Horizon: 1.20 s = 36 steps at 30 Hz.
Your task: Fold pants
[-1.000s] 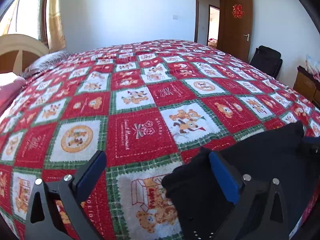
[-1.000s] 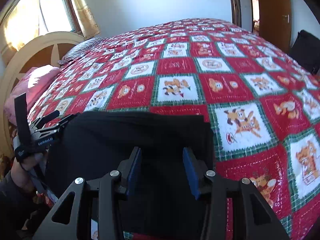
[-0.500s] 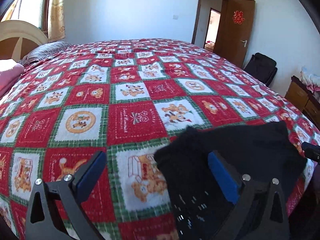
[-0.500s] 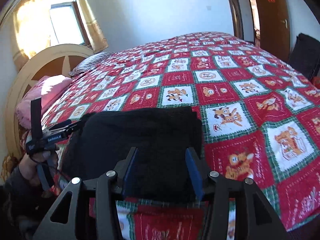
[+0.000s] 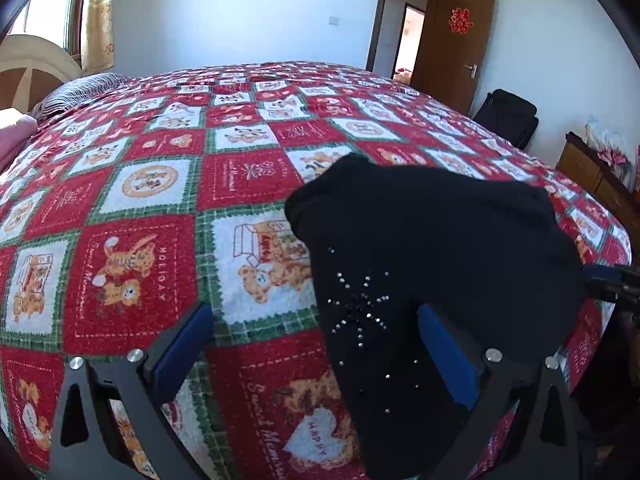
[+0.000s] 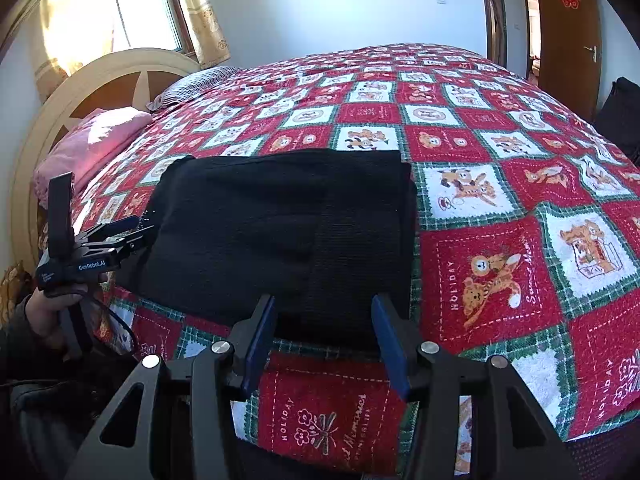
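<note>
pants [image 5: 432, 264]: near end cut off by bottom edge, left wrist view
right gripper [image 5: 612, 284]: only its tip shows at the right edge
bedspread [image 6: 500, 184]: hidden under pants

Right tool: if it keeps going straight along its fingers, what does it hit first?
Most likely the black folded pants: their near edge lies just past the open right tool, centred between its fingers. Depth is unclear; it might meet the quilt at that edge instead.

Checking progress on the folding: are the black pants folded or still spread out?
Folded: the black pants lie as a compact rectangular bundle on the bedspread, no legs trailing.
</note>
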{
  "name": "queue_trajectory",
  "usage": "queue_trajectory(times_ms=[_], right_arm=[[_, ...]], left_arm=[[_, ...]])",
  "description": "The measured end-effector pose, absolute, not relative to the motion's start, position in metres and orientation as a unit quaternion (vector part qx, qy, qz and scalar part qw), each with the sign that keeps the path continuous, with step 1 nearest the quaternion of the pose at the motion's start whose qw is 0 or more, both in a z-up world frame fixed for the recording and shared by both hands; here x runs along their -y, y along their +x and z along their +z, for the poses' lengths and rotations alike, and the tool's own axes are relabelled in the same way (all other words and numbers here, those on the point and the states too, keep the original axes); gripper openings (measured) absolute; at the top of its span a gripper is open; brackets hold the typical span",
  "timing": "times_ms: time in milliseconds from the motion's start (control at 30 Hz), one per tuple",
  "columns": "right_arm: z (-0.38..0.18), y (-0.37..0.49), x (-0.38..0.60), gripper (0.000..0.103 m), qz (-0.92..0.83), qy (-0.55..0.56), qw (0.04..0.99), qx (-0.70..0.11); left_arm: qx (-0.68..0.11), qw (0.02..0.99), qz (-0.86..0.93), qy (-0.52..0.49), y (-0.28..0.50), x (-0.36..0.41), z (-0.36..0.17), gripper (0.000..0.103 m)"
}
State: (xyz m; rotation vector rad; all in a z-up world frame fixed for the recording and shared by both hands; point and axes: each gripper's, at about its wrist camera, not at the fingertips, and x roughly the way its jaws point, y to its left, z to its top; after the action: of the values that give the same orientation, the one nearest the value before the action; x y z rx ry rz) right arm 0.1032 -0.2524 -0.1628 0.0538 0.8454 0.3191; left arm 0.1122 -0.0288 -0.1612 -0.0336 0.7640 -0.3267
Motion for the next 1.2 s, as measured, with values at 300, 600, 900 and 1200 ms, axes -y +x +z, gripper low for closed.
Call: queue_trajectory(times_ms=[300, 600, 900, 1200], right_arm=[[-0.149, 0.123, 0.295, 0.062, 0.129, 0.145, 0.902, -0.385], [-0.184, 0.176, 0.292, 0.062, 0.139, 0.187, 0.868, -0.439], [-0.185, 0.181, 0.282, 0.04, 0.162, 0.183, 0.864, -0.44], [-0.155, 0.161, 0.262, 0.029, 0.185, 0.165, 0.885, -0.394]], left_arm=[[-0.355, 0.913, -0.177, -0.094, 0.116, 0.014, -0.156, 0.103], [-0.362, 0.905, -0.206, -0.09, 0.131, 0.037, -0.161, 0.103], [-0.36, 0.883, -0.269, -0.133, 0.132, 0.037, -0.161, 0.072], [-0.351, 0.878, -0.279, -0.17, 0.129, 0.019, -0.156, 0.016]])
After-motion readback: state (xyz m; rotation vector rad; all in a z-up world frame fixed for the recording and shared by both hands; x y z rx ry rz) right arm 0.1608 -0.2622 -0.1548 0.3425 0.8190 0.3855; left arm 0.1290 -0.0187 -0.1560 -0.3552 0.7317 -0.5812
